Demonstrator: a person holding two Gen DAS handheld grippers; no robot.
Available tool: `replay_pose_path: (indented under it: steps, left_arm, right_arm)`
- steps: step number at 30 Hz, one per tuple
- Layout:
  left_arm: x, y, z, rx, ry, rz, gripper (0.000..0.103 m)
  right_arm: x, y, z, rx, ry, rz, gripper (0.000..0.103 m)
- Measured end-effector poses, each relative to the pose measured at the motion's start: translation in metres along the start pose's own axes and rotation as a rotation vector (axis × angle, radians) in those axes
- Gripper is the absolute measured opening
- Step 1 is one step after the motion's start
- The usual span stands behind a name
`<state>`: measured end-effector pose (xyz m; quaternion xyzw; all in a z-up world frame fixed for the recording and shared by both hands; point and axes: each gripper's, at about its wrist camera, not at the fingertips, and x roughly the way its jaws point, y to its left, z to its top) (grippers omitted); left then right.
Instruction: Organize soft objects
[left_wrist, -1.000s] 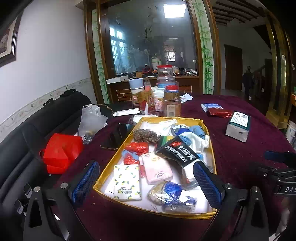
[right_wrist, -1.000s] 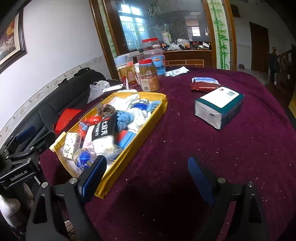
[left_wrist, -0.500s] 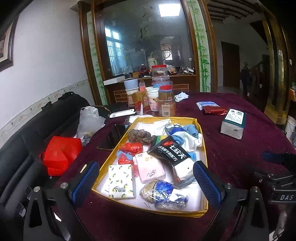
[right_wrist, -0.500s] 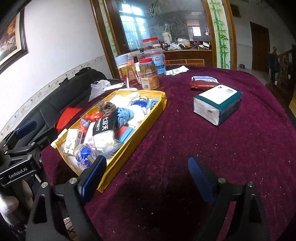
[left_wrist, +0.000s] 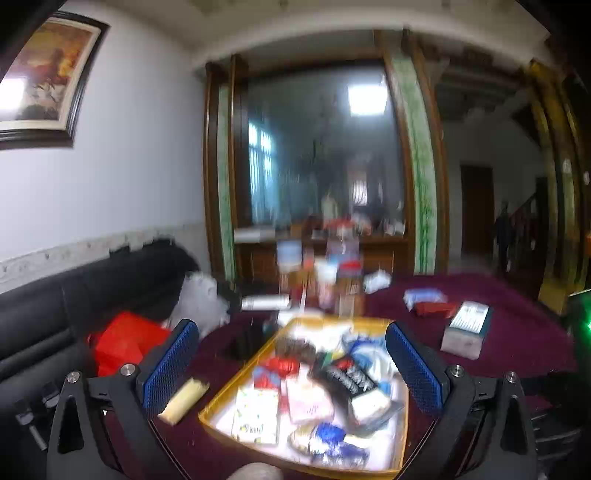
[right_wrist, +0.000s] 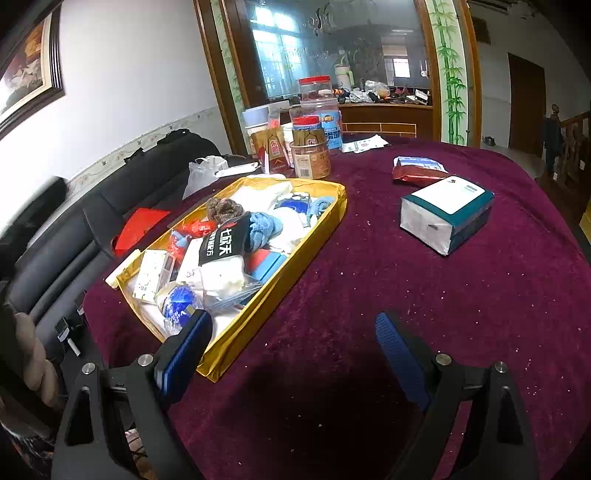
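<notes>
A yellow tray on the maroon tablecloth holds several soft things. Among them are a black-and-white sock pack, a blue knitted cloth, a blue ball in clear wrap and a lemon-print tissue packet. My right gripper hangs open over bare cloth just right of the tray's near corner. In the blurred left wrist view my left gripper is open and raised before the tray, with nothing between its fingers. A pink packet lies in the tray there.
A teal-and-white box and a red packet lie on the cloth to the right. Jars stand behind the tray. A black sofa with a red bag runs along the left. A pale bar lies beside the tray.
The left gripper has risen and tipped upward, so the tray sits lower and smaller in its view, which is now blurred. The right gripper has stayed put and open.
</notes>
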<state>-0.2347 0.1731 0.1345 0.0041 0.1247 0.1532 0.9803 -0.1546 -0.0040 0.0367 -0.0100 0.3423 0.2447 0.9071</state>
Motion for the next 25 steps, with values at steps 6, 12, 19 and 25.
replay_pose_path:
  steps: [6, 12, 19, 25]
  left_arm:
    - [0.026, 0.009, -0.008, -0.095, 0.165, -0.029, 0.103]
    - [0.031, 0.016, -0.012, -0.117, 0.211, 0.029, 0.103]
    - [0.042, 0.027, -0.024, -0.130, 0.257, 0.054, 0.103]
    - [0.046, 0.030, -0.029, -0.099, 0.261, 0.120, 0.103]
  right_arm:
    - [0.003, 0.005, -0.004, -0.023, 0.016, -0.012, 0.090]
    - [0.015, 0.011, -0.008, -0.030, 0.043, -0.002, 0.090]
    - [0.026, 0.023, -0.013, -0.061, 0.074, -0.004, 0.090]
    - [0.033, 0.026, -0.013, -0.058, 0.089, 0.002, 0.090]
